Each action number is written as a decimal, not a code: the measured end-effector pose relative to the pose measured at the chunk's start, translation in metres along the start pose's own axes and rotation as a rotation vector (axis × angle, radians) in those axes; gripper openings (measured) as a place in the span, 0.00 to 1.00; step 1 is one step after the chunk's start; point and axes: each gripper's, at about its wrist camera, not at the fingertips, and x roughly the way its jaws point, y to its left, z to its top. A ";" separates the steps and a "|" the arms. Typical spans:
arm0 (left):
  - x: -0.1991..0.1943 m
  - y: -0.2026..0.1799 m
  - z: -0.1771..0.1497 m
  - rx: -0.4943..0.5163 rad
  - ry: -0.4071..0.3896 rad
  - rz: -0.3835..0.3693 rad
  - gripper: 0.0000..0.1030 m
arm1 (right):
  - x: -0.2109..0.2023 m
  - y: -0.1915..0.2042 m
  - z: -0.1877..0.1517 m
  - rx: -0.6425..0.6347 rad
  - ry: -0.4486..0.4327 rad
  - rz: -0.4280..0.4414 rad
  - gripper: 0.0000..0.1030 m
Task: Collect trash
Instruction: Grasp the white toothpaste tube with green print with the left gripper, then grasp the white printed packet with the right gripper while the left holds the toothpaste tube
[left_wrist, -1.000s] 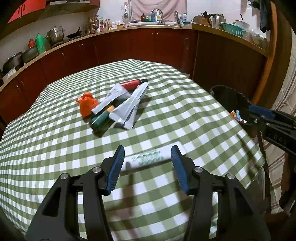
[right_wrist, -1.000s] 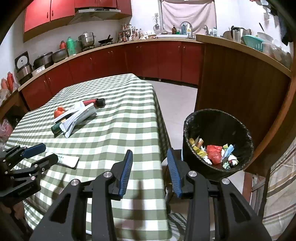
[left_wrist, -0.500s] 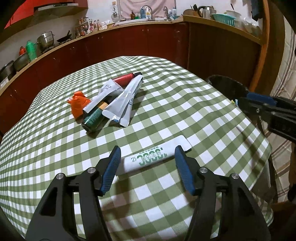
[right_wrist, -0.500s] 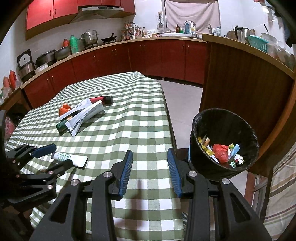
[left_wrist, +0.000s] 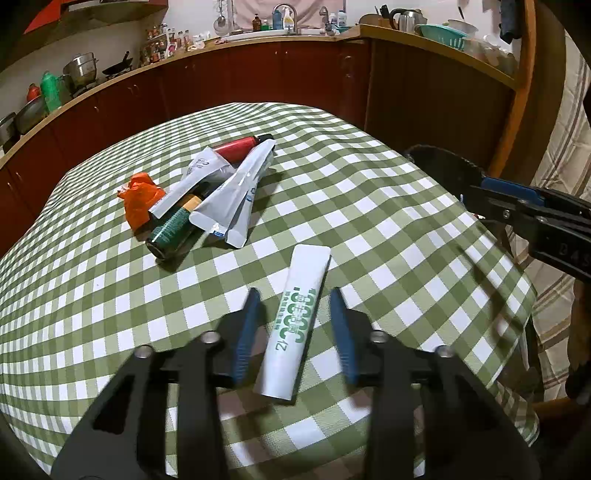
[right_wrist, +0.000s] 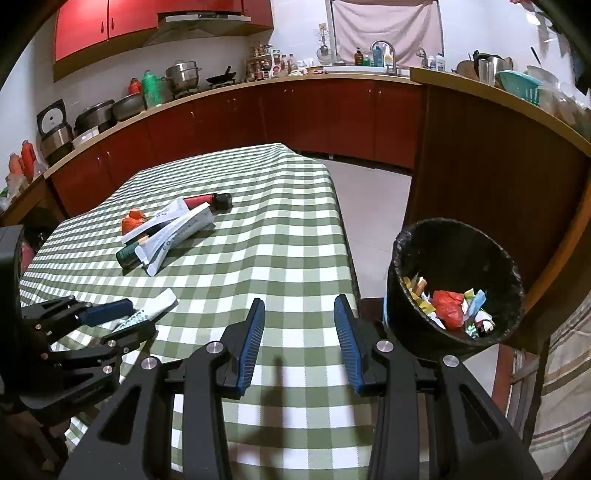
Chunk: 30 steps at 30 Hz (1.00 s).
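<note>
Flanking tube (left_wrist: 295, 325), spread tongs (left_wrist: 297, 314)

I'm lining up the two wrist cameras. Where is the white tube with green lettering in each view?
Left wrist: white tube lies low in the centre, lengthwise between the open fingers of the left gripper.
Right wrist: low on the left, partly hidden by the left gripper.
Shared landmark: the trash pile on the checked cloth.
</note>
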 end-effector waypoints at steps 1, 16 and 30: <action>0.000 -0.001 0.000 0.002 0.000 -0.005 0.23 | 0.000 0.002 0.001 -0.002 0.000 0.002 0.38; -0.027 0.030 -0.009 -0.111 -0.036 0.057 0.15 | 0.015 0.036 0.015 -0.032 0.000 0.065 0.38; -0.050 0.132 -0.006 -0.278 -0.086 0.257 0.15 | 0.063 0.108 0.049 -0.052 0.026 0.165 0.38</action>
